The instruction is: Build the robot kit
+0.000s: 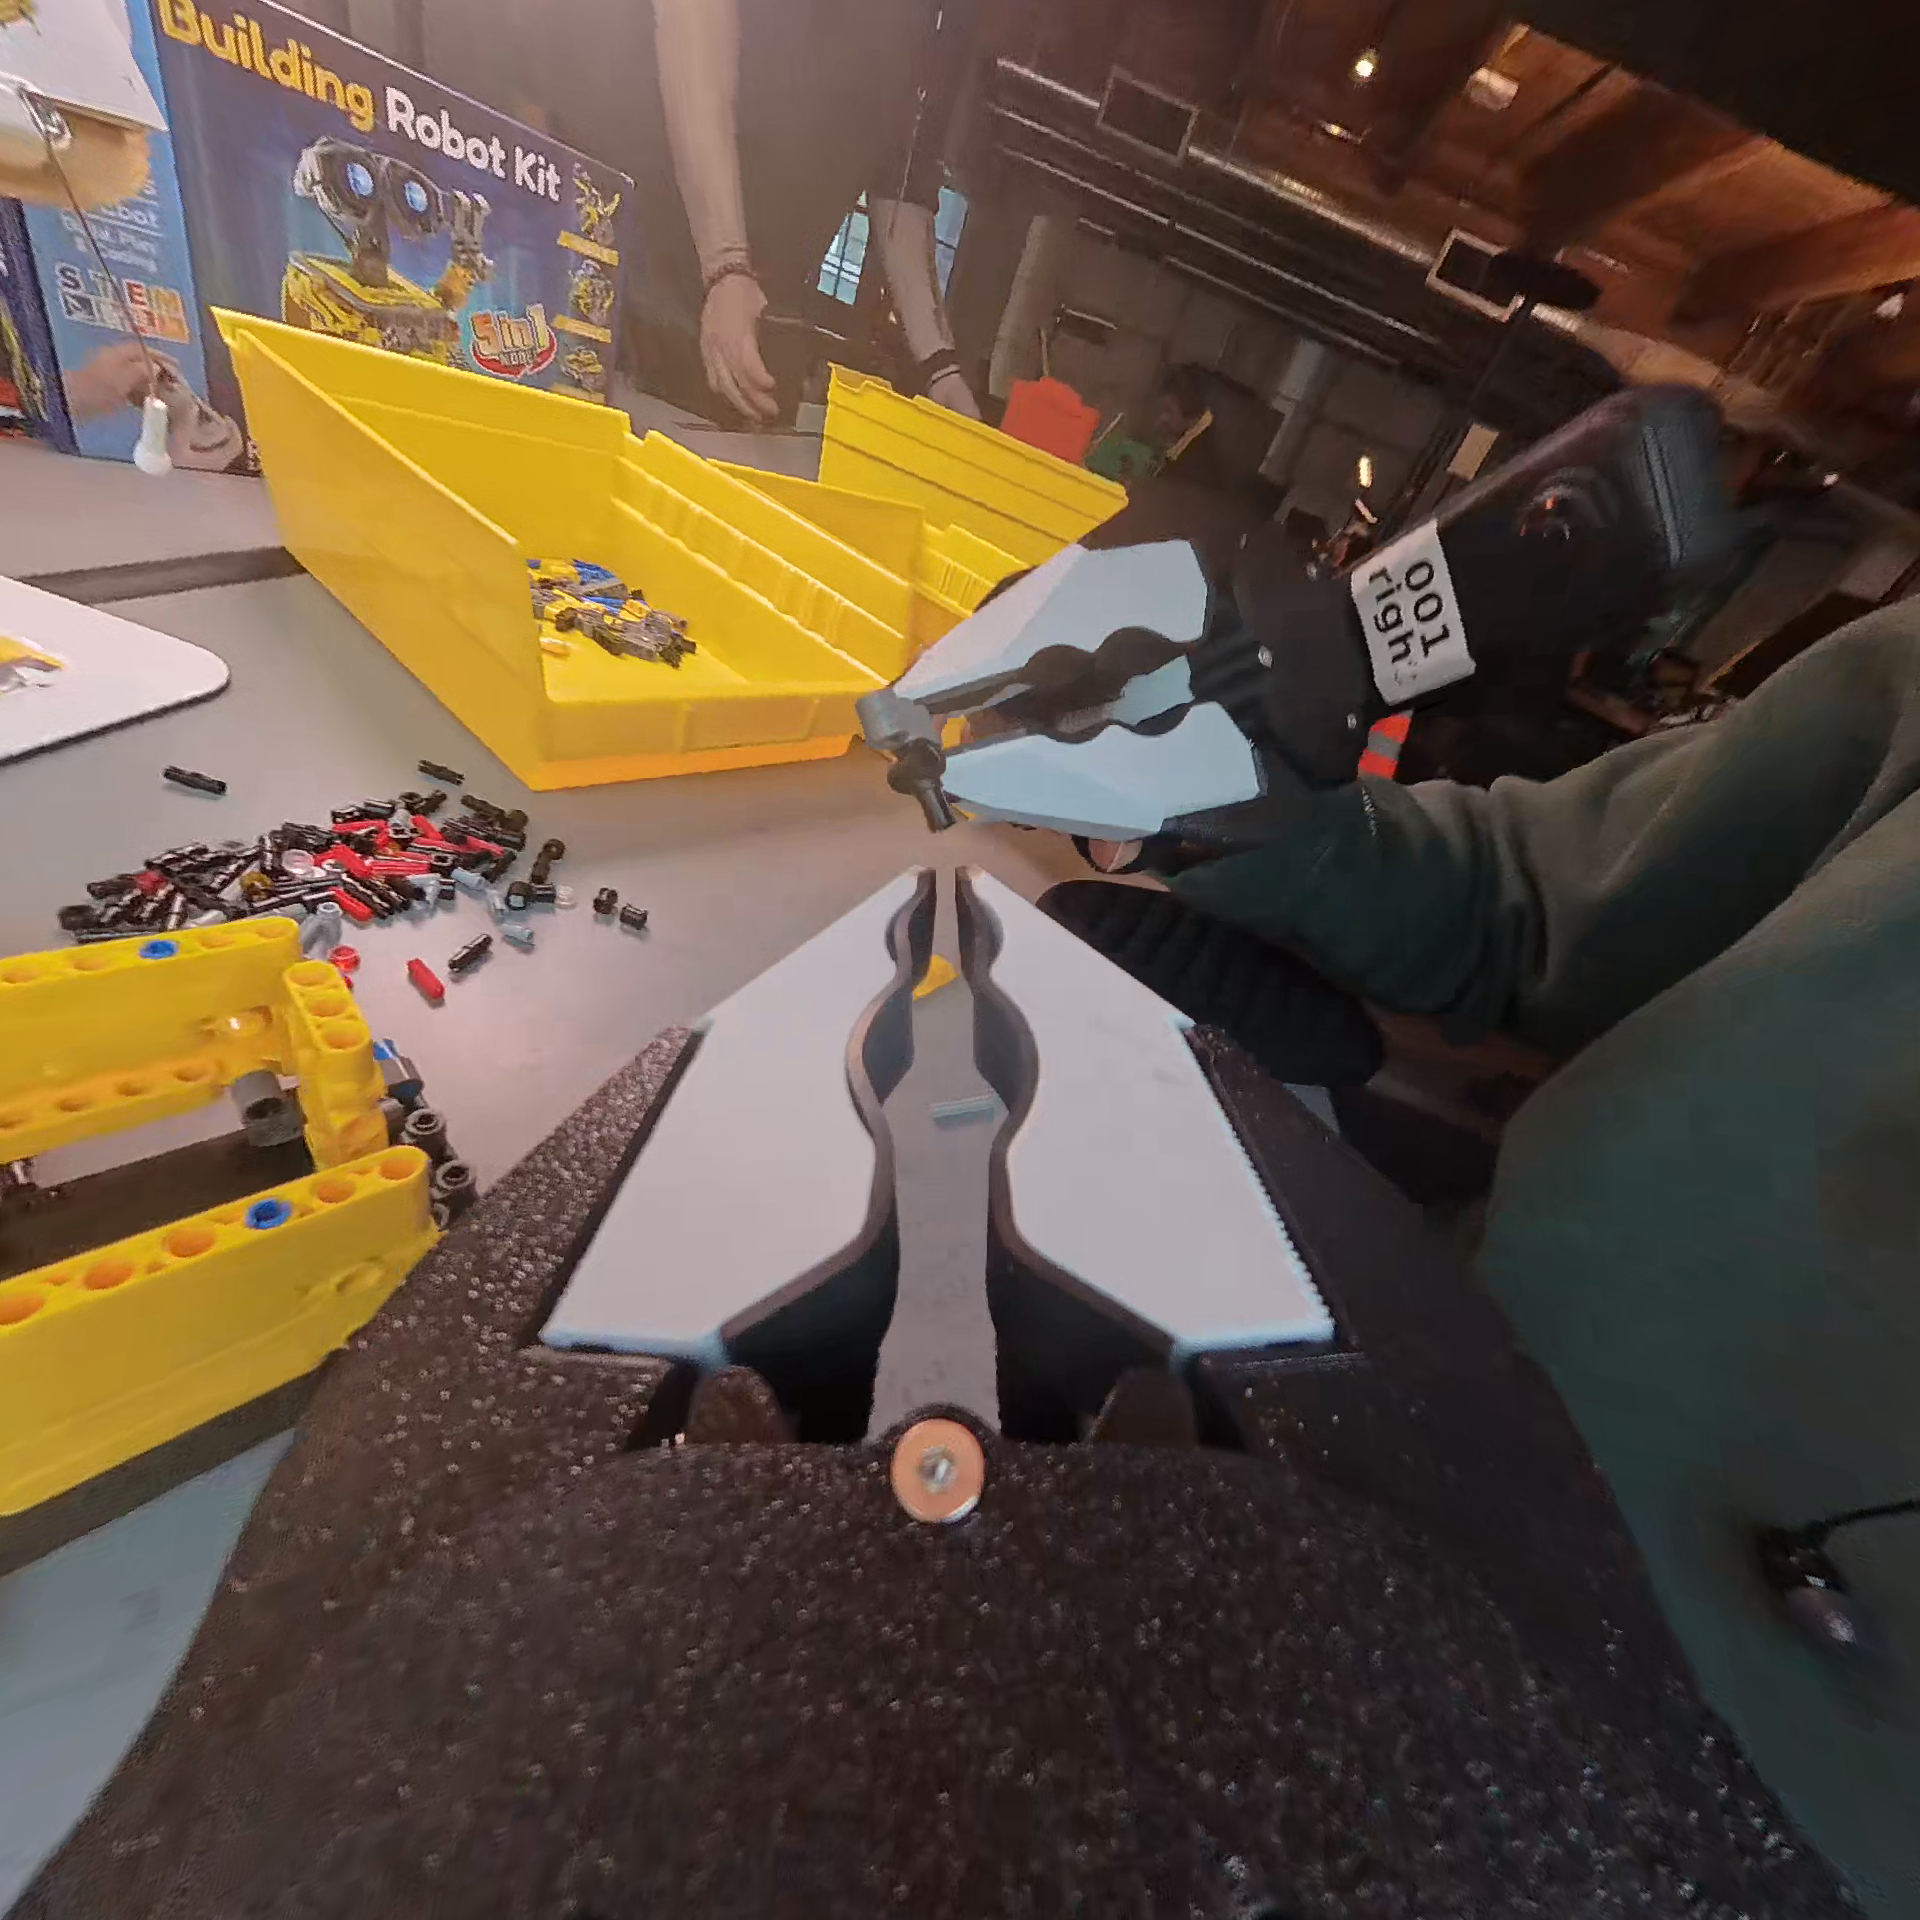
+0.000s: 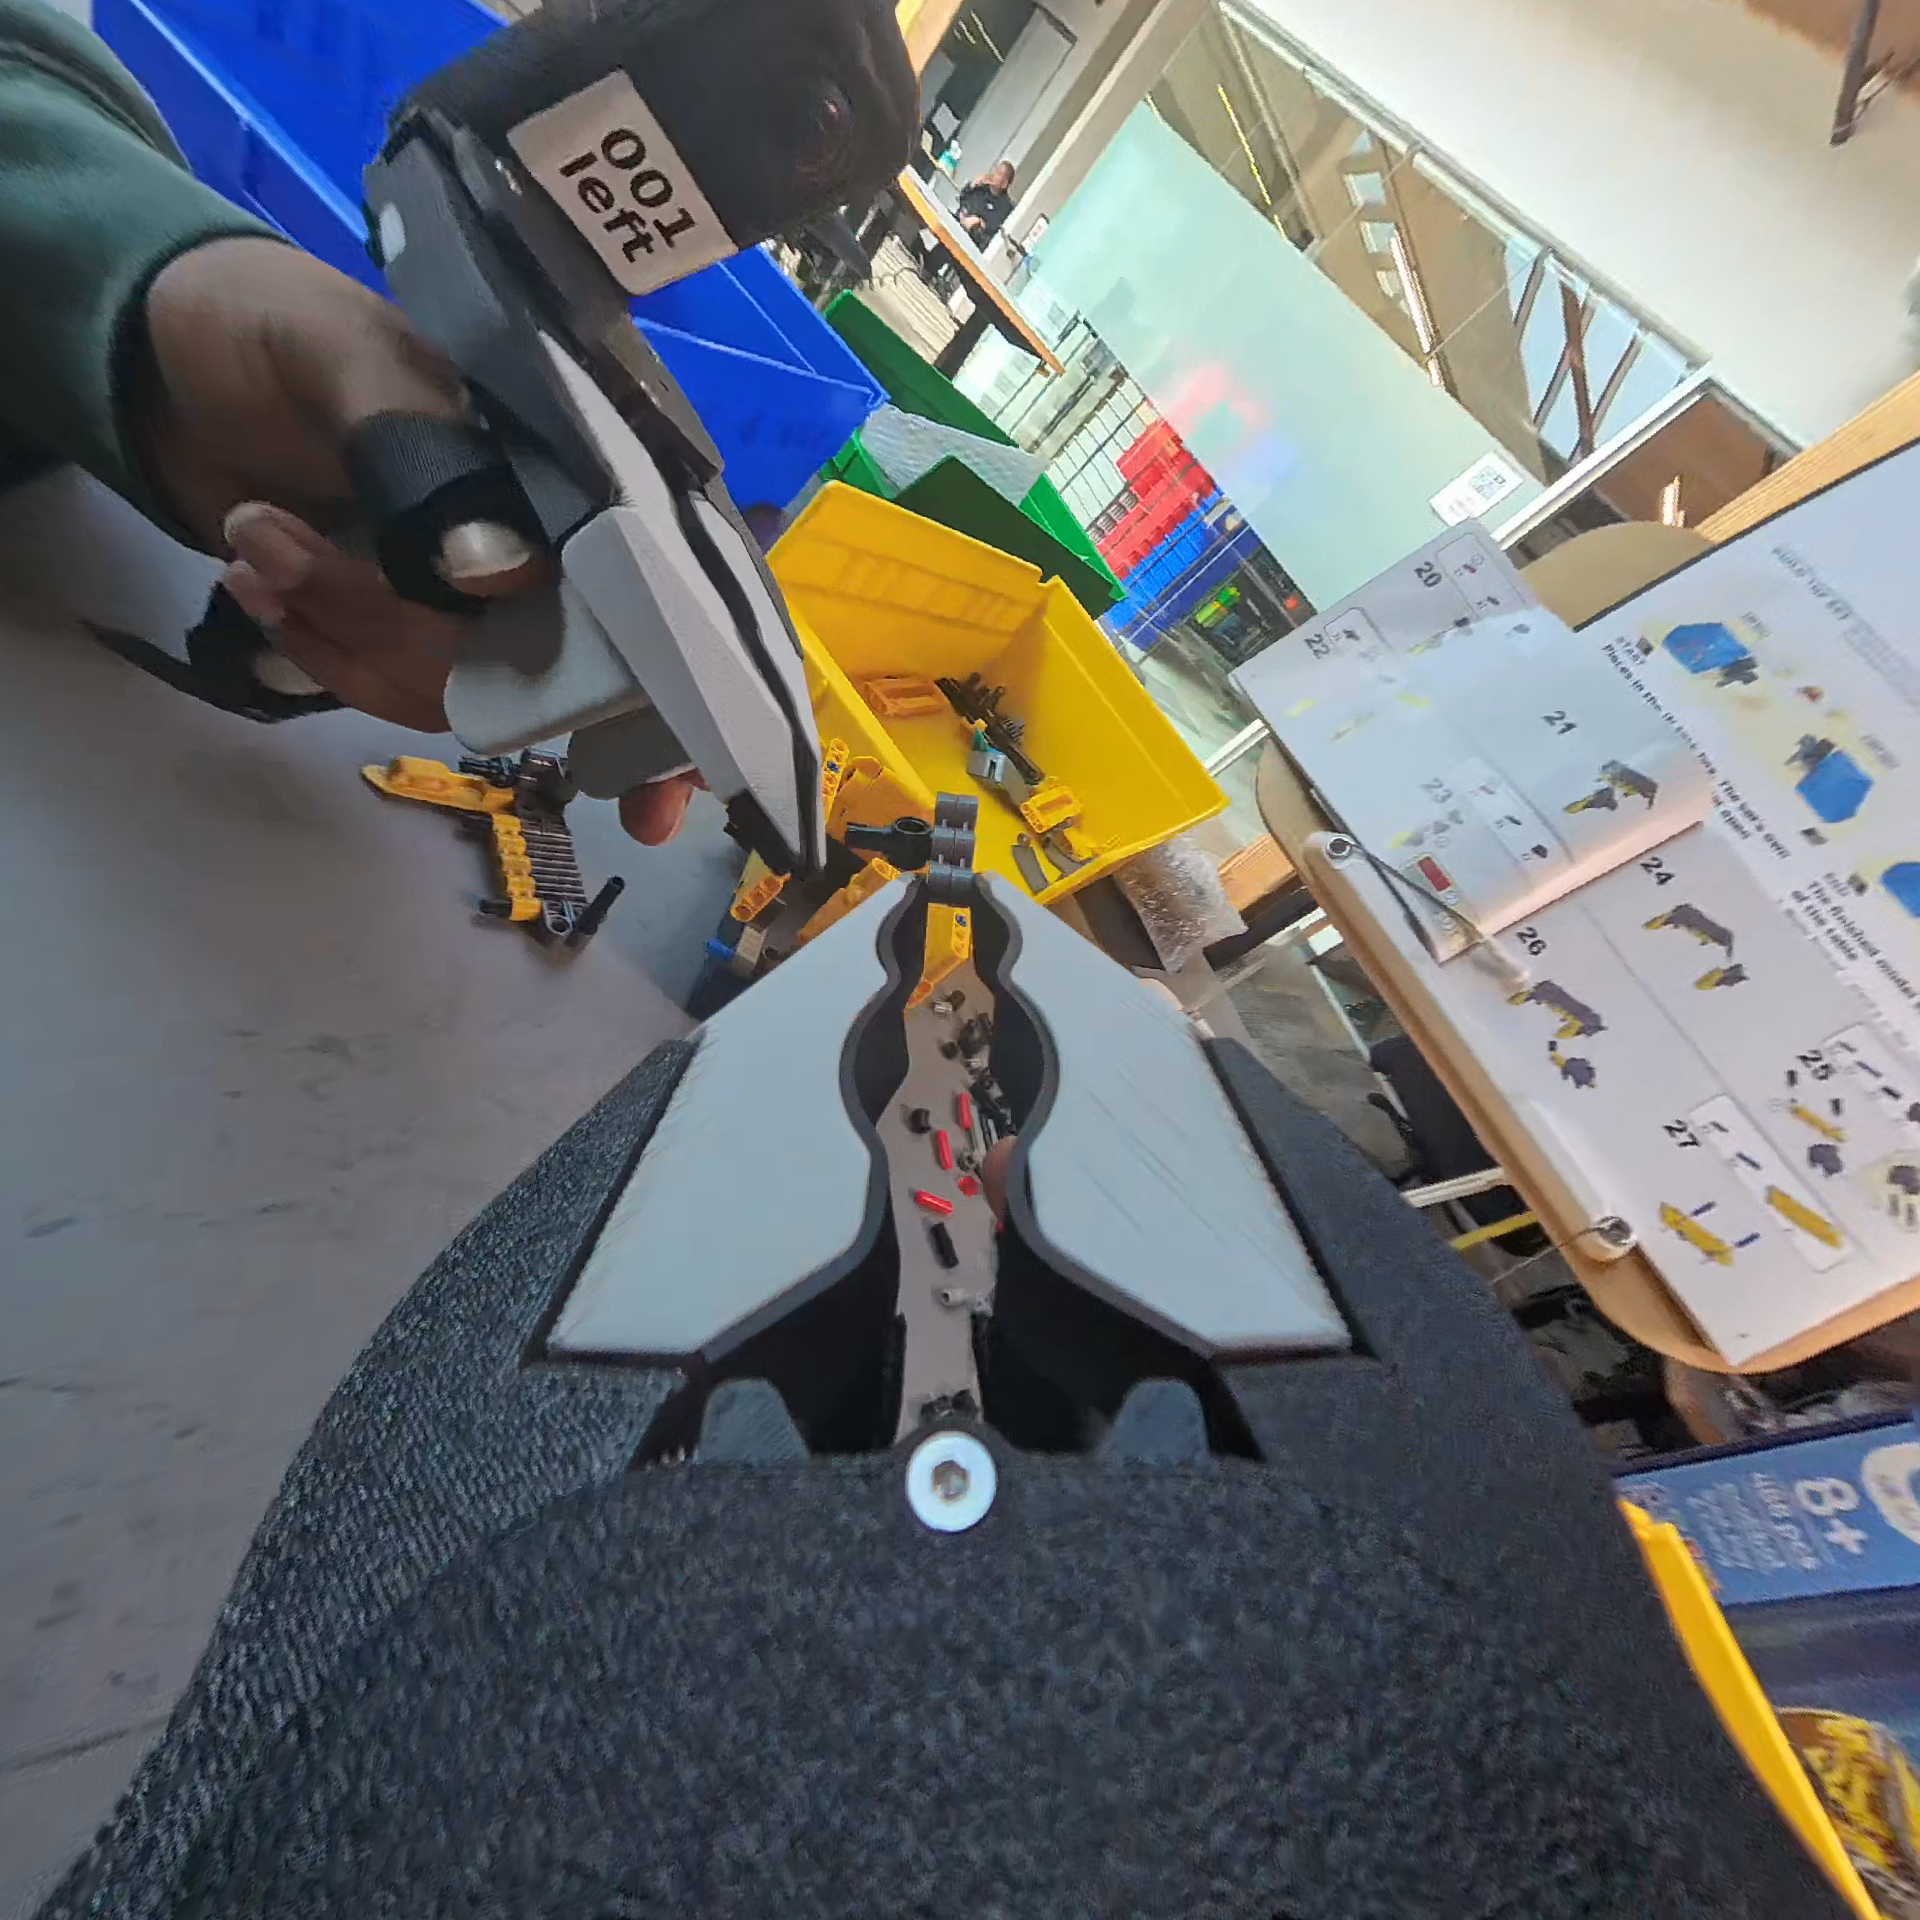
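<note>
My right gripper (image 2: 951, 883) is shut on a small grey connector piece (image 2: 954, 831) that carries a black pin part (image 2: 896, 831) sticking out sideways. In the left wrist view the right gripper (image 1: 914, 743) holds the grey piece (image 1: 891, 717) above the grey table, with the black pin (image 1: 923, 781) pointing down. My left gripper (image 1: 943, 878) is shut with nothing visible between its fingers, and its tips sit just below the pin's end. In the right wrist view the left gripper (image 2: 795, 847) meets the pin from the left; I cannot tell if they touch.
A yellow bin (image 1: 416, 540) with loose parts lies behind the grippers. A pile of small black and red pins (image 1: 343, 852) and a yellow beam assembly (image 1: 208, 1039) are at left. A kit box (image 1: 416, 208) and a person's hands (image 1: 738, 353) are farther back. An instruction booklet (image 2: 1662, 883) stands at right. The grippers are tip to tip, or close to it.
</note>
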The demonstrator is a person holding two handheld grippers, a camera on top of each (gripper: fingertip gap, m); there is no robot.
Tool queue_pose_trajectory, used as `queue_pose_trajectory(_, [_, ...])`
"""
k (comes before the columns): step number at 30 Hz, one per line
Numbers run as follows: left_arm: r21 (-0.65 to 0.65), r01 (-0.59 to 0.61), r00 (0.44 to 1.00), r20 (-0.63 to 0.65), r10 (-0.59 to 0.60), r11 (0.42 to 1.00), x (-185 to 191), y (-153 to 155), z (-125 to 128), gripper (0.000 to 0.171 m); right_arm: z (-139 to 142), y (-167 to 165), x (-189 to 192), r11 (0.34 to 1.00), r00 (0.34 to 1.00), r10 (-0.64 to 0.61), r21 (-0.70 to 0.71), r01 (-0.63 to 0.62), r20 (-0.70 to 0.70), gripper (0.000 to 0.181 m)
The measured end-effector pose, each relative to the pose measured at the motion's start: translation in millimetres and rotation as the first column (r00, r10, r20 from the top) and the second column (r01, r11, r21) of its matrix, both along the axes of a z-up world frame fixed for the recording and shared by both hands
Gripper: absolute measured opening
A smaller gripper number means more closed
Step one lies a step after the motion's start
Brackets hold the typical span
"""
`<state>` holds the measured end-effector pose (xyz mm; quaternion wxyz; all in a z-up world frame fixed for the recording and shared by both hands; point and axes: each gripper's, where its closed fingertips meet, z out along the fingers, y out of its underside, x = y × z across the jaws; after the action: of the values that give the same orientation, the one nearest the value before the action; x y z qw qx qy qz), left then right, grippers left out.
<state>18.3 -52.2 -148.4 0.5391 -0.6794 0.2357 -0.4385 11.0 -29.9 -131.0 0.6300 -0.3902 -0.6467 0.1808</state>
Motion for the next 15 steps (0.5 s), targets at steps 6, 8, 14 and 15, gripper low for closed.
queue_pose_trajectory(6, [-0.083, 0.025, 0.997, 0.080, -0.018, 0.996, -6, 3, -1, 0.004, -5, -1, -7, 0.985, 0.998, -0.043, 0.170, 0.035, 0.047, 0.007])
queue_pose_trajectory(8, [-0.114, 0.036, 0.995, 0.099, -0.024, 0.993, -6, 4, -3, 0.004, -6, -2, -8, 0.971, 0.996, -0.060, 0.235, 0.044, 0.061, 0.007])
queue_pose_trajectory(14, [-0.030, -0.084, 0.991, -0.104, 0.081, 0.996, -9, 12, -19, 0.000, -17, 2, -10, 0.940, 0.985, -0.127, 0.332, 0.081, 0.120, 0.006])
queue_pose_trajectory(15, [0.018, -0.126, 0.977, -0.168, 0.128, 0.992, -10, 14, -21, 0.000, -18, 3, -11, 0.938, 0.983, -0.141, 0.333, 0.095, 0.119, 0.006])
